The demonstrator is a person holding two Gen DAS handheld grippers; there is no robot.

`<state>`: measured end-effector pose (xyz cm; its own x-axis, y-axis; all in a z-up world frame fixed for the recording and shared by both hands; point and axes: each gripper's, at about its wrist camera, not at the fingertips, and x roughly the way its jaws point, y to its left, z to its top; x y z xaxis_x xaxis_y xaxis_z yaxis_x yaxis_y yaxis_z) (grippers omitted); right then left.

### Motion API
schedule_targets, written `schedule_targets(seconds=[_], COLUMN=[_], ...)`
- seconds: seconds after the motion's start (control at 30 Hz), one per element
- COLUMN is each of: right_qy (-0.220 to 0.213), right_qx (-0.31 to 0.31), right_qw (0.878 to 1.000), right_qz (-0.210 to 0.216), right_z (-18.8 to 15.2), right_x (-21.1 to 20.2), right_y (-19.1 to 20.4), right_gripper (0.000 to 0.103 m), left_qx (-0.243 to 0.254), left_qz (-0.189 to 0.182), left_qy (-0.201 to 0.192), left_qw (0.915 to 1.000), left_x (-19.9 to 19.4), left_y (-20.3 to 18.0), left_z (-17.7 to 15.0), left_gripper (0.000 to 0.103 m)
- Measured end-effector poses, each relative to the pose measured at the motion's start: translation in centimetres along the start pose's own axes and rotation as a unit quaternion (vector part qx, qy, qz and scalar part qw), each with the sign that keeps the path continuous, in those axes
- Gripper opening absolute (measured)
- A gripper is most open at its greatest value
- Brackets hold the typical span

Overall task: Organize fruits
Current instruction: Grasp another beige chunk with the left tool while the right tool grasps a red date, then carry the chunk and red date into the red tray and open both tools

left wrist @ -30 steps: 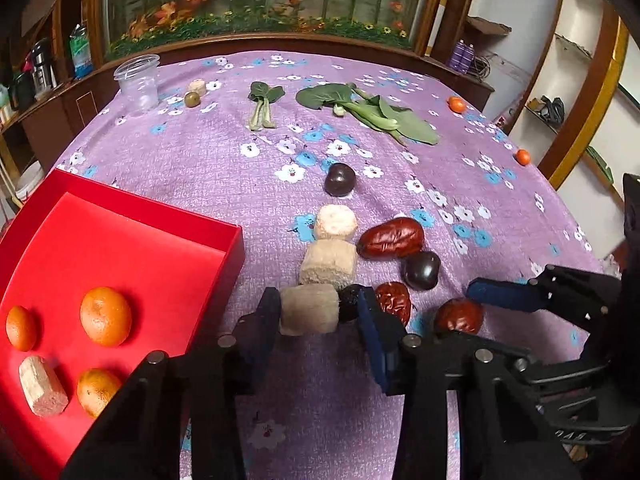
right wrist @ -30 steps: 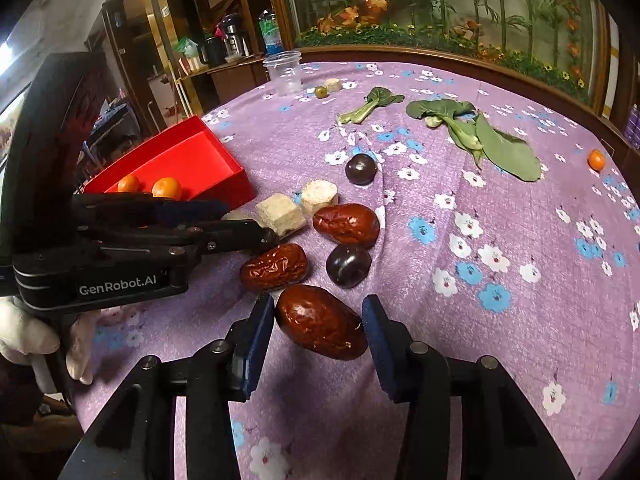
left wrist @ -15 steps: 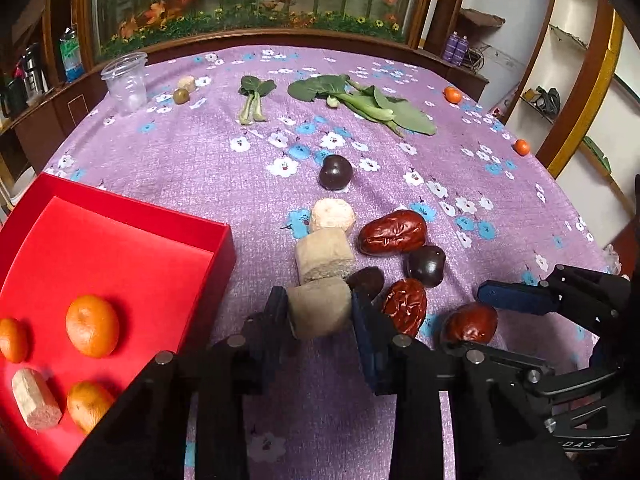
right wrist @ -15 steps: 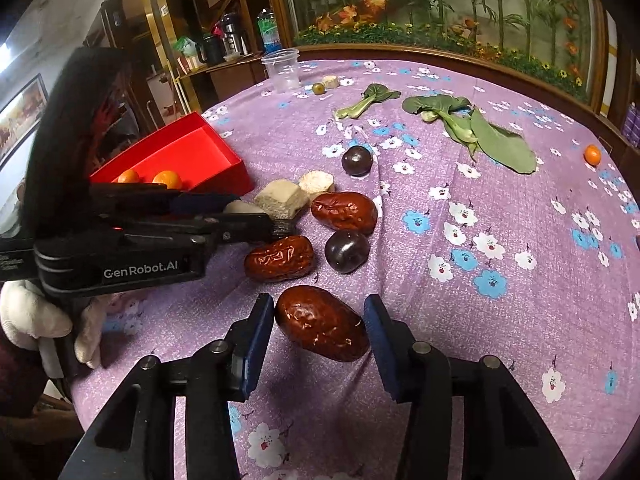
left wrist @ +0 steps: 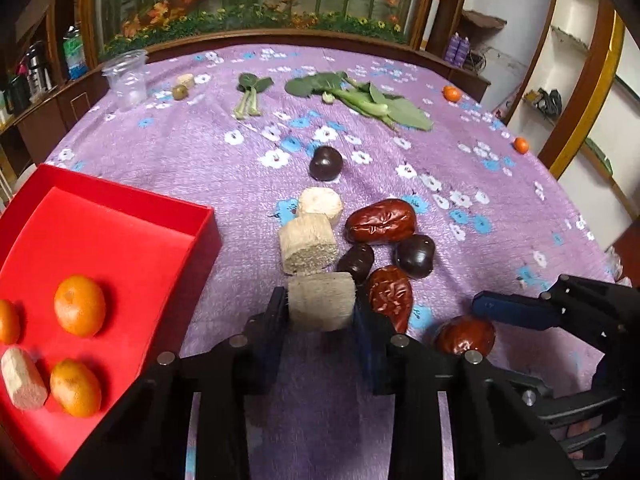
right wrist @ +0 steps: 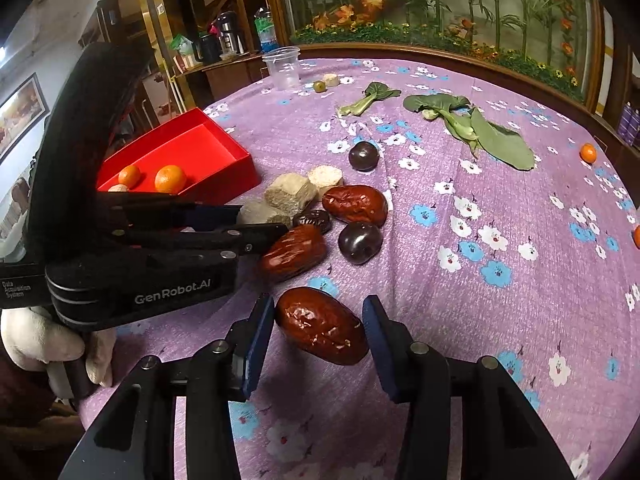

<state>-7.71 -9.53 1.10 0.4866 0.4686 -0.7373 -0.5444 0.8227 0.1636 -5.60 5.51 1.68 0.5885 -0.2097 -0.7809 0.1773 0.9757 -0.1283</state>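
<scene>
My left gripper (left wrist: pixel 321 312) is shut on a beige sugarcane chunk (left wrist: pixel 322 306), right of the red tray (left wrist: pixel 120 232). The tray holds three oranges (left wrist: pixel 79 306) and one cane chunk (left wrist: pixel 22 378). Two more cane chunks (left wrist: pixel 308 245), red dates (left wrist: pixel 380 222) and dark plums (left wrist: pixel 414 256) lie in a cluster ahead. My right gripper (right wrist: pixel 319 330) is open around a red date (right wrist: pixel 322 325) on the cloth; its pads stand just off the date. In the right wrist view the left gripper (right wrist: pixel 256 220) reaches in from the left.
Leafy greens (left wrist: pixel 360 98), a clear plastic cup (left wrist: pixel 126 76), an olive (left wrist: pixel 180 92) and two small oranges (left wrist: pixel 452 93) lie at the far side of the purple flowered tablecloth (left wrist: pixel 200 152). A planter ledge runs behind the table.
My left gripper has closed on the nearest cane chunk and lifted it slightly. My right gripper has stayed open around the red date.
</scene>
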Motion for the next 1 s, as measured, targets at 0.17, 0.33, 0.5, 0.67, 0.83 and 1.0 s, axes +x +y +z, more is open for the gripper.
schedule_targets(seconds=[0.17,0.33,0.5,0.67,0.83,1.0], right_qy=[-0.006,0.003,0.019,0.028,0.046,0.027], right_qx=[0.002,-0.02,-0.018,-0.028,-0.052,-0.025], right_qw=[1.0,1.0,1.0,0.999,0.997,0.999], right_qz=[0.0,0.0,-0.004,-0.017,-0.031,-0.033], right_z=[-0.1,-0.1,-0.9,-1.4,-2.2,-1.3], right_x=[-1.1,-1.0,0.1,0.4,0.1,-1.2], right_y=[0.6,1.8,1.6,2.1,3.3,3.2], right_gripper=[0.038,0.035,0.042,0.042,0.035,0.035], left_qx=[-0.029,-0.06,-0.071,-0.079,-0.089,-0.114], left_qz=[-0.01,-0.012,-0.009,-0.018,-0.017,-0.007], left_qy=[-0.025,-0.04,-0.047,-0.053,-0.069,-0.086], left_qw=[0.9992,0.9973,0.9963,0.9953,0.9935,0.9897], left_x=[-2.8,-5.2,-6.4,-6.9,-8.2,-9.7], left_y=[1.0,2.7,3.8,4.1,5.1,7.4], left_z=[-0.4,-1.2,-2.2,-2.9,-3.3,-3.9], left_gripper=[0.03,0.03,0.03,0.03,0.03,0.03])
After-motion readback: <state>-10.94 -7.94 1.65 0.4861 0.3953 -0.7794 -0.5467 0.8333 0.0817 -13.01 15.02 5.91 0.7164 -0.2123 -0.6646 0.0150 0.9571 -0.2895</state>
